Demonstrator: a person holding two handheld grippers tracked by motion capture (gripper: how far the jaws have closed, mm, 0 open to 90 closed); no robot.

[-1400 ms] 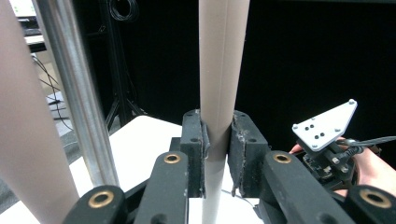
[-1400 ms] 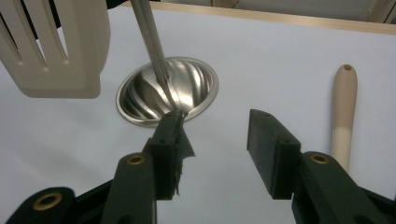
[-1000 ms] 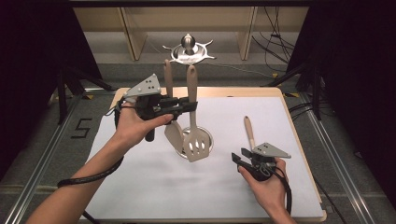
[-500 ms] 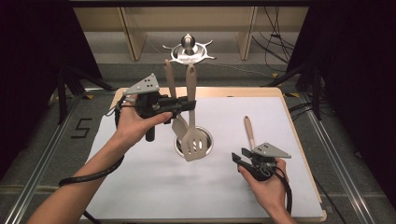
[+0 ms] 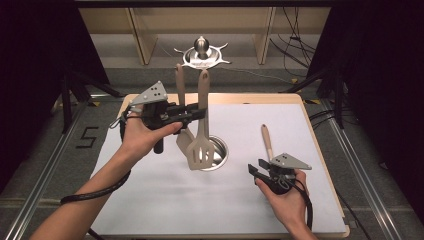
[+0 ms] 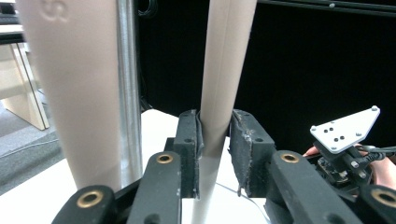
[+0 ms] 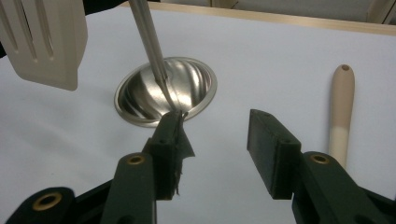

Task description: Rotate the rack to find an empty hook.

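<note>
A steel stand with a round base [image 5: 220, 153] [image 7: 140, 116] and a thin upright rod [image 7: 149, 42] [image 6: 128, 93] sits mid-table. Two beige spatulas stand handle-up beside the rod: a plain one [image 5: 183, 141] [image 6: 70, 84] and a slotted one [image 5: 200, 150] [image 7: 46, 42] whose head is above the mat. My left gripper [image 5: 200, 112] [image 6: 215, 140] is level around the slotted spatula's handle [image 6: 224, 70]. Its jaws have just been opening, with a slim gap at one pad. My right gripper [image 5: 257, 167] [image 7: 215, 140] is open, low over the mat, beside a beige-handled utensil [image 5: 266, 142] [image 7: 341, 112].
A white mat [image 5: 165, 200] covers the wooden table [image 5: 250, 97]. Beyond the far edge, a star-shaped metal piece with a ball [image 5: 201, 52] lies on the floor between shelf legs. Dark stands flank the table. The right gripper's grey plate [image 6: 345, 130] shows past the left jaws.
The slotted spatula's head has swung a little leftward and now stands closer to vertical beside the plain one. Both hands have stayed in place.
</note>
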